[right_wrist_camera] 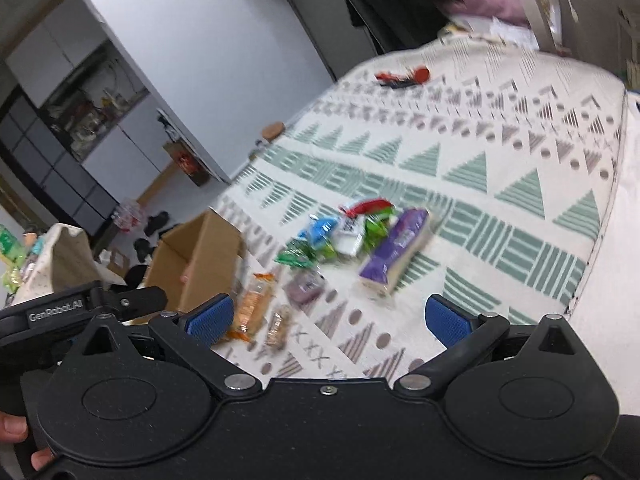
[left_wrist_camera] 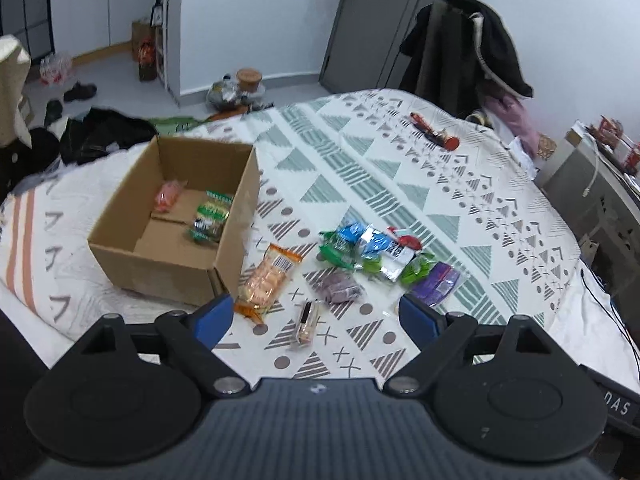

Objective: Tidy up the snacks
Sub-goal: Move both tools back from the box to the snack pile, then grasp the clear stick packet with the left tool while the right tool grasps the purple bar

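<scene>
1. brown cardboard box (left_wrist_camera: 172,216) sits open on the patterned bedspread (left_wrist_camera: 400,168), ahead and to the left of the left tool (left_wrist_camera: 316,318); inside it lie a pink packet (left_wrist_camera: 168,196) and a green packet (left_wrist_camera: 210,216).
2. the left tool hangs above the bed with its blue pads spread wide and nothing between them.
3. just beyond its left pad lies an orange biscuit pack (left_wrist_camera: 266,278), touching or nearly touching the box corner; a small clear-wrapped bar (left_wrist_camera: 306,324) lies between the pads, lower down on the cloth.
4. further ahead is a cluster of loose snacks (left_wrist_camera: 376,254): green, blue, white and red wrappers, a dull purple bun (left_wrist_camera: 338,288) and a purple pack (left_wrist_camera: 436,284) near the right pad.
5. the right tool (right_wrist_camera: 330,318) is likewise spread open and empty above the bed, the same snacks ahead of it; this view is blurred.
6. a red item (left_wrist_camera: 434,132) lies well apart, far across the bed.
</scene>
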{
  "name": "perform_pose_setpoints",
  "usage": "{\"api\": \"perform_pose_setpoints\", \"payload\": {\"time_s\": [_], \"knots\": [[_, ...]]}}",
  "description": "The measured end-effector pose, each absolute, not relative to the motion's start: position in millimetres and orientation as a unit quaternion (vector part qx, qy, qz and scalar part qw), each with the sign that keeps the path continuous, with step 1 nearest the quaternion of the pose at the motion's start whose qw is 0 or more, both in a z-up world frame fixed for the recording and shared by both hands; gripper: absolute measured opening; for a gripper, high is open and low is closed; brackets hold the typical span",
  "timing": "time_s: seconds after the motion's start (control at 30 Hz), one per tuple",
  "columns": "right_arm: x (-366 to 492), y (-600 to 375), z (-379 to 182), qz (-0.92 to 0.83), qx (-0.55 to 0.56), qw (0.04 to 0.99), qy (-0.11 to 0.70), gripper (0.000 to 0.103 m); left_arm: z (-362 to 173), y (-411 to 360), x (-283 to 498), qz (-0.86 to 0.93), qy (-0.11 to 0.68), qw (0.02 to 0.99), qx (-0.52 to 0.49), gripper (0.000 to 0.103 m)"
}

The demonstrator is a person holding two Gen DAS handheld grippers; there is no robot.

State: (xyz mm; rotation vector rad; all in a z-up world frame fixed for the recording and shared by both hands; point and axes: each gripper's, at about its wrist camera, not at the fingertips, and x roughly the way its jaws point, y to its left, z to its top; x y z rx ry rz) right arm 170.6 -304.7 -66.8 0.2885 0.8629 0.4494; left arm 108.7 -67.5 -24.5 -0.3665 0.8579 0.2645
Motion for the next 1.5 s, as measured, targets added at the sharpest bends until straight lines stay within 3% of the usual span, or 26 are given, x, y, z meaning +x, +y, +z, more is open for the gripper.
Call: {"api": "perform_pose_setpoints", "payload": {"time_s": [0.47,0.6,0.73,0.93,1.1,1.17,1.33,1.5], "knots": [[212.8,-291.8,-96.5,0.159,0.149,0.878,0.427,0.103,-85.3,-49.8,153.8,0.097,0.448,0.869,-0.187,0.082],[225.8,-284.9,-105.6,0.154,0.143,0.880,0.426,0.101,-102.9,-49.9,164.2,0.088,0.463,0.860,-0.194,0.067],[241.5,-282.4,-119.7,0.149,0.154,0.870,0.444,0.088,-120.9,-50.5,174.2,0.081,0.479,0.852,-0.197,0.055],[255.7,-283.9,-134.8,0.131,0.165,0.866,0.454,0.080,-146.8,-47.3,185.8,0.081,0.508,0.833,-0.206,0.038],[265.8,-285.4,-149.6,0.133,0.181,0.852,0.473,0.071,-163.6,-48.7,193.1,0.087,0.523,0.823,-0.202,0.035],[268.8,-284.5,-152.1,0.131,0.181,0.852,0.474,0.070,-168.4,-49.2,194.4,0.087,0.528,0.821,-0.201,0.034],[277.2,-278.8,-159.4,0.126,0.175,0.849,0.482,0.069,-179.5,-47.3,194.6,0.083,0.535,0.816,-0.203,0.019],[281.8,-275.3,-164.6,0.128,0.171,0.847,0.487,0.068,-179.9,-48.0,195.2,0.079,0.529,0.821,-0.198,0.017]]}}
